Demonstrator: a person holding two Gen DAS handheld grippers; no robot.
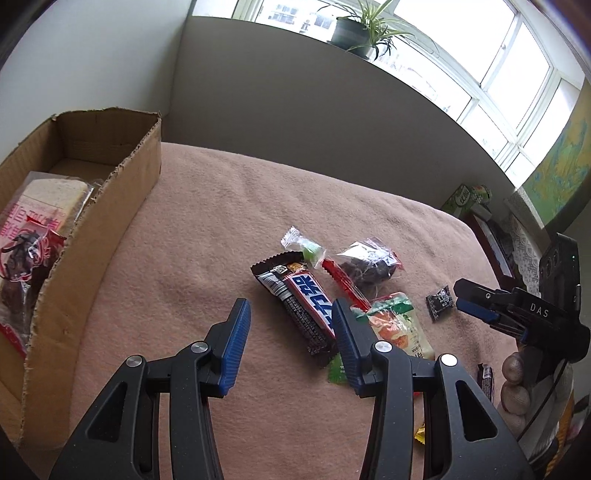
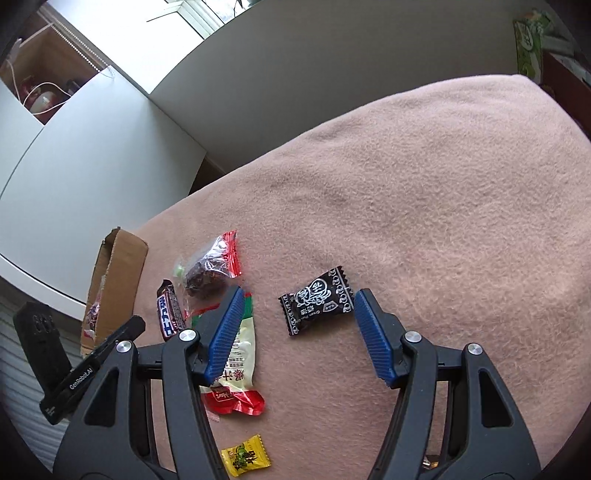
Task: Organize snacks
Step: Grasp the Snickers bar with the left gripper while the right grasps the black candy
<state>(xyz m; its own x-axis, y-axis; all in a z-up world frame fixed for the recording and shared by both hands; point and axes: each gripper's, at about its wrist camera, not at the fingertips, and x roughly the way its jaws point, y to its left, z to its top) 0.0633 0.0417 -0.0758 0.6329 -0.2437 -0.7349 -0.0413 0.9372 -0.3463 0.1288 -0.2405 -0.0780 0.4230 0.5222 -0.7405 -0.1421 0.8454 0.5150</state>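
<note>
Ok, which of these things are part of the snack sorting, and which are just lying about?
Part of the job:
cardboard box
chocolate bar
small black candy
clear bag of dark snacks
green and white packet
yellow candy
green candy
left gripper, open
right gripper, open

Just lying about:
potted plant
pink blanket

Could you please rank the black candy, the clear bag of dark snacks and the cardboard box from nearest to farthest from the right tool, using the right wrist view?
1. Black candy: lying between the open fingers of the right tool.
2. Clear bag of dark snacks: beyond the left finger.
3. Cardboard box: far left, at the blanket's edge.
</note>
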